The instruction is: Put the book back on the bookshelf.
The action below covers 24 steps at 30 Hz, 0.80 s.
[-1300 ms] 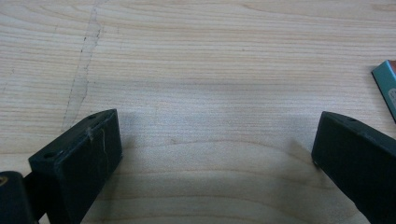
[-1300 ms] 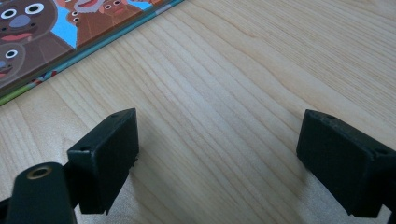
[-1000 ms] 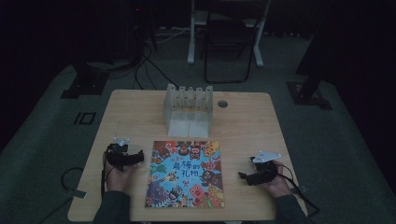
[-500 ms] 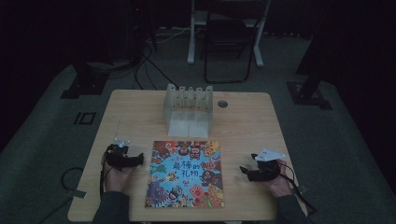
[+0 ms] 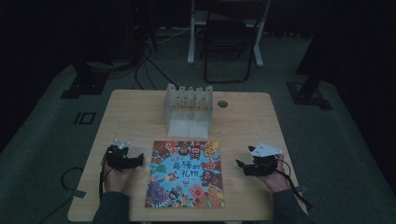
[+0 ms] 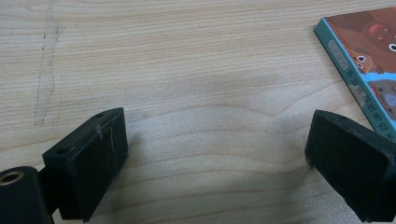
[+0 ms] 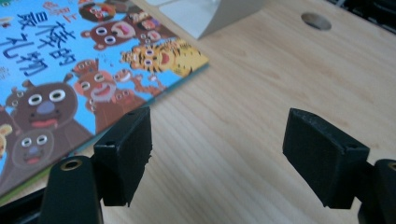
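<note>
A colourful picture book [image 5: 186,173] with cartoon animals lies flat at the table's front middle. My left gripper [image 5: 138,161] rests to its left, pointing at the book. Its jaws stand open over bare wood [image 6: 212,140], and the book's corner [image 6: 369,60] lies just beyond the right jaw. My right gripper [image 5: 240,165] hovers to the right of the book, a little above the table. Its jaws [image 7: 219,135] are open with nothing between them and have just been closing slightly. The book's cover [image 7: 70,79] lies past its left jaw.
A clear plastic rack [image 5: 188,109] with several upright slots stands behind the book. A round cable hole [image 5: 222,103] sits in the wooden table [image 5: 130,116] to the rack's right. A chair [image 5: 229,42] and floor cables lie beyond the far edge.
My right gripper has lifted a little off the table. The left gripper and the book have stayed where they were.
</note>
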Available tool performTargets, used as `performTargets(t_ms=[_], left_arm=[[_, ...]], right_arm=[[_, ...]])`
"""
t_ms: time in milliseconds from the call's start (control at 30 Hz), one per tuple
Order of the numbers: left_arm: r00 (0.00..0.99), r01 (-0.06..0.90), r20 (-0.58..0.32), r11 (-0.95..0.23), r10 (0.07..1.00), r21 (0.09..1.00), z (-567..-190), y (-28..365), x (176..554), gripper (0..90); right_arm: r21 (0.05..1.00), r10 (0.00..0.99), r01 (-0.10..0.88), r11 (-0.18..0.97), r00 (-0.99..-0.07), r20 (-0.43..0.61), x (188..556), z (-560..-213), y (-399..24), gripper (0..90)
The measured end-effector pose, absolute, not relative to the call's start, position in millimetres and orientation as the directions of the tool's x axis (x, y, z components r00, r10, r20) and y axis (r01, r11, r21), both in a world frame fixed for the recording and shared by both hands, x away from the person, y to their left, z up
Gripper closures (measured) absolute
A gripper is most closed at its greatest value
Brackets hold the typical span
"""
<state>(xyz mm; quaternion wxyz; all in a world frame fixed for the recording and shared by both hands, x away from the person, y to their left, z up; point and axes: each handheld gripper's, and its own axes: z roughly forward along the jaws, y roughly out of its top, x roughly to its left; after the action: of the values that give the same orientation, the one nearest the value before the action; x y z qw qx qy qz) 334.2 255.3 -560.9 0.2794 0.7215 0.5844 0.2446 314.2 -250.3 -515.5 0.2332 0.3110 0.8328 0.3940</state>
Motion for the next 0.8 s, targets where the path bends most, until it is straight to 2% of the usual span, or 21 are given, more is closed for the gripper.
performTargets(t_ms=[333,800], left_arm=[[0.203,0.699,0.025,-0.163,0.979,0.696,-561.5,253.1,332.0,6.7],[0.210,0.687,0.025,-0.166,0.977,0.707,-562.7,252.2,330.6,7.6]], right_arm=[[0.814,0.676,0.309,0.493,-0.725,-0.134,324.9,-507.2,-235.9,28.4],[0.832,0.689,0.347,0.433,-0.722,-0.058,352.0,-510.3,-220.0,32.0]])
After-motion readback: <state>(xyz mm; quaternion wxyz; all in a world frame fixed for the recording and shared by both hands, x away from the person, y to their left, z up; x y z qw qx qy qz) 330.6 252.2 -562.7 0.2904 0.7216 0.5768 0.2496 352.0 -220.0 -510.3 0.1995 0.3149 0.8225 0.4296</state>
